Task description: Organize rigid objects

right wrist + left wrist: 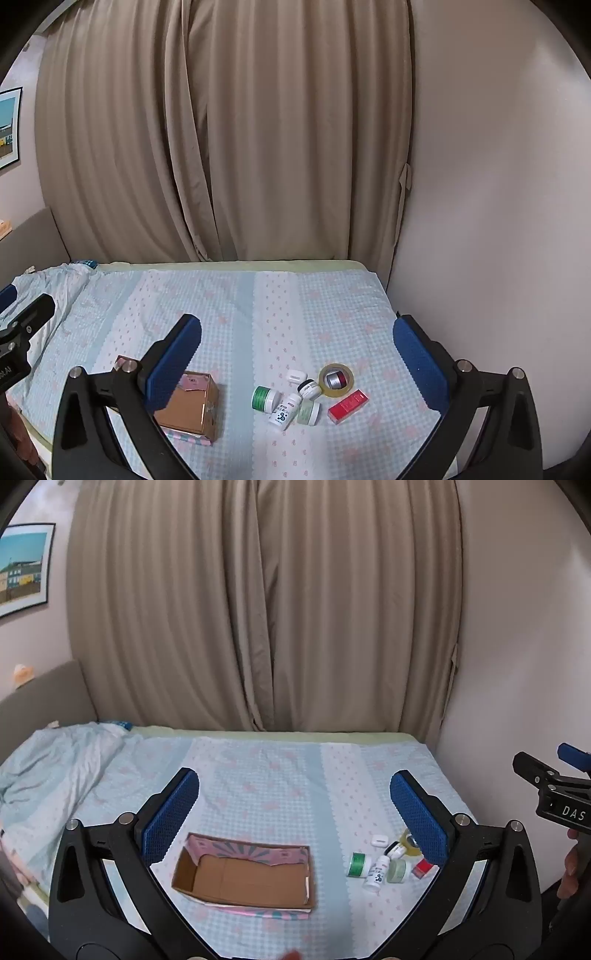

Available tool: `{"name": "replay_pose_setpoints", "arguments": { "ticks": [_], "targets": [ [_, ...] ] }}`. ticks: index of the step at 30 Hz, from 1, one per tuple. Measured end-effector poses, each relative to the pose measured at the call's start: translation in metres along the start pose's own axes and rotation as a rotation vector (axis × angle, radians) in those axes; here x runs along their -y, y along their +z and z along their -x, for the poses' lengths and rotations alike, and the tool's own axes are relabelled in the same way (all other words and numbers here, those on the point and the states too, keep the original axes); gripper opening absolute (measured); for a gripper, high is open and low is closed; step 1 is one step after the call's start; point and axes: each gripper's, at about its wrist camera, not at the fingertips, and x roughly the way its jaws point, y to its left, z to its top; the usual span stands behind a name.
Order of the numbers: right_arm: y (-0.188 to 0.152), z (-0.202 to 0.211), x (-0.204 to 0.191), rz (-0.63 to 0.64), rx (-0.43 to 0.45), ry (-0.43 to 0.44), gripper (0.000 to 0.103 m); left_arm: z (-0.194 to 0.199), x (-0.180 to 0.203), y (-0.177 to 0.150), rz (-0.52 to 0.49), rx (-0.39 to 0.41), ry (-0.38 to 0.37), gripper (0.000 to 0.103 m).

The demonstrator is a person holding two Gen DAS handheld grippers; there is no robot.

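Observation:
An open, empty cardboard box (243, 873) lies on the bed; it also shows in the right wrist view (192, 406). Right of it is a cluster: a green-lidded jar (265, 397), a white bottle (285, 411), a pale green jar (309, 412), a red box (348, 405), a tape roll (336, 380) with a small can inside, a white case (296, 376) and a black-lidded jar (309, 388). My left gripper (295, 808) is open and empty above the bed. My right gripper (297, 354) is open and empty above the cluster.
The bed (258, 295) has a light blue patterned sheet. A crumpled duvet (48, 760) lies at the left. Beige curtains (266, 609) hang behind, and a wall (498, 221) runs along the right edge. The right gripper's body (554, 794) shows at the left view's right edge.

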Motion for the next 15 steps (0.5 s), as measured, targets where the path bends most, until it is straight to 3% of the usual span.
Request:
{"name": "replay_pose_setpoints", "arguments": {
  "ticks": [15],
  "targets": [
    [0.002,0.003,0.0,0.005,-0.014,0.003,0.103,-0.007,0.006,-0.005,0.016,-0.01,0.015,0.103]
  ]
}}
